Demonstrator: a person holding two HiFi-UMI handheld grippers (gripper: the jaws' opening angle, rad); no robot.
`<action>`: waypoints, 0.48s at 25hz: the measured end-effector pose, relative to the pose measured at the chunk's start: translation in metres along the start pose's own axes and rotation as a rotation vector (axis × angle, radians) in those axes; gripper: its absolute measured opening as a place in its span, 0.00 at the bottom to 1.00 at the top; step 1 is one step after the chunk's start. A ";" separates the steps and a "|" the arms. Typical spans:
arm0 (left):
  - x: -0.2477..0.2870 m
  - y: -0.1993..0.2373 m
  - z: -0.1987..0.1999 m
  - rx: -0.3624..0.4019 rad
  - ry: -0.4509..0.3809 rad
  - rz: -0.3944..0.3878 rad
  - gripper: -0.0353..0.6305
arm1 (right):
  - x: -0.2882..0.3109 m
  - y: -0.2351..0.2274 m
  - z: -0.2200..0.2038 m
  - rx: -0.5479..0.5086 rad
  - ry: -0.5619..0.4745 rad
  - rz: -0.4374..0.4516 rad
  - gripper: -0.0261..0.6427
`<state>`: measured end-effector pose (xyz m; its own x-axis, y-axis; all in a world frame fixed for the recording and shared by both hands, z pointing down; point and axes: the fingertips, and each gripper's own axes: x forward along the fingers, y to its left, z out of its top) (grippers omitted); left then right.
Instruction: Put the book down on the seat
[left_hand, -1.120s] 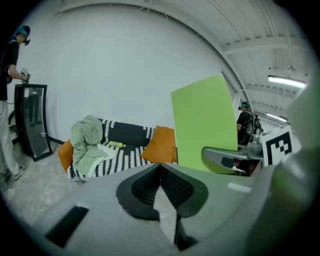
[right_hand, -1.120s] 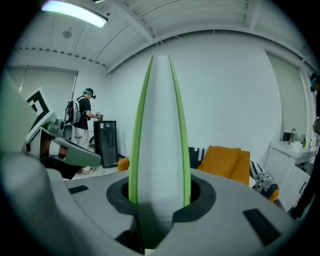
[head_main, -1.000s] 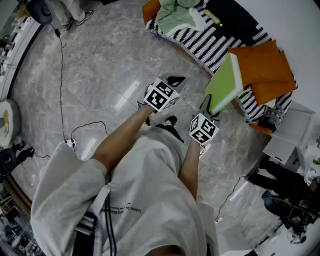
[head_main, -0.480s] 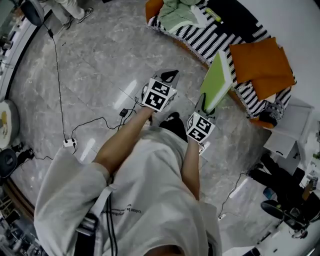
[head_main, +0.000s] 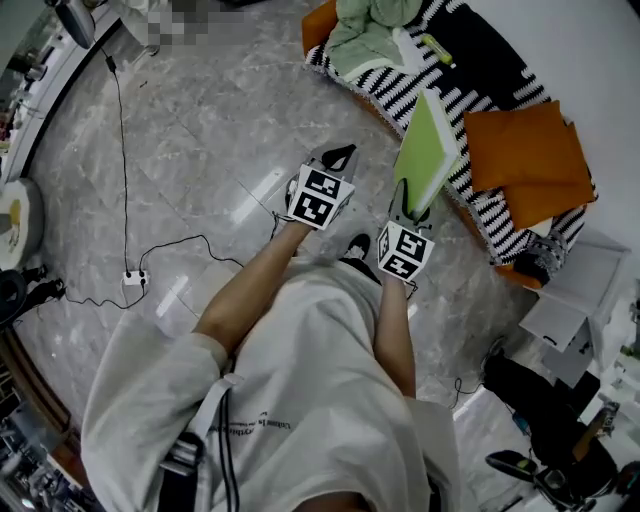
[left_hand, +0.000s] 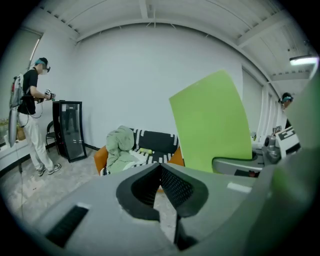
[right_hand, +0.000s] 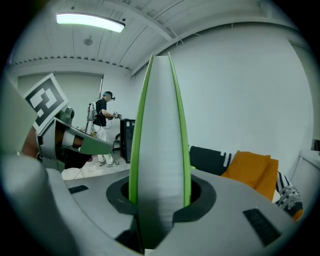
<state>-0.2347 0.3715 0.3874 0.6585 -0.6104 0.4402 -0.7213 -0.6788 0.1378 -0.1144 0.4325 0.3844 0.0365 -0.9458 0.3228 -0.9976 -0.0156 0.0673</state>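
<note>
A thick book with a lime-green cover (head_main: 425, 150) stands nearly on edge, with my right gripper (head_main: 409, 208) shut on its lower end. It hangs over the front edge of the sofa seat (head_main: 400, 92), which has a black-and-white striped cover. In the right gripper view the book (right_hand: 160, 130) fills the gap between the jaws of the right gripper (right_hand: 160, 196). My left gripper (head_main: 336, 160) is shut and holds nothing, a little left of the book, over the floor. In the left gripper view the left gripper (left_hand: 160, 169) has its pads together, with the book (left_hand: 212, 120) to its right.
Two orange cushions (head_main: 525, 150) lie on the seat right of the book, and a green cloth (head_main: 368, 22) is heaped at its far end. A cable (head_main: 165, 252) trails over the marble floor. A white unit (head_main: 570, 295) stands at the right. A person (left_hand: 31, 115) stands by a black cabinet (left_hand: 70, 130).
The book has moved left along the sofa, away from the orange cushions and over the striped seat. Both grippers shifted slightly with it, and the right gripper's grip is unchanged.
</note>
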 end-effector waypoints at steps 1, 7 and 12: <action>0.005 -0.005 0.002 -0.005 0.000 0.011 0.06 | 0.003 -0.005 0.001 -0.007 0.001 0.021 0.22; 0.039 -0.034 0.012 -0.006 -0.003 0.093 0.06 | 0.033 -0.055 0.007 -0.064 -0.006 0.114 0.22; 0.048 -0.061 0.007 -0.035 0.008 0.139 0.06 | 0.030 -0.080 -0.010 -0.021 0.006 0.177 0.22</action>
<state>-0.1575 0.3806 0.3942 0.5498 -0.6942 0.4645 -0.8127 -0.5731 0.1053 -0.0333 0.4083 0.3983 -0.1394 -0.9311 0.3371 -0.9871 0.1579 0.0281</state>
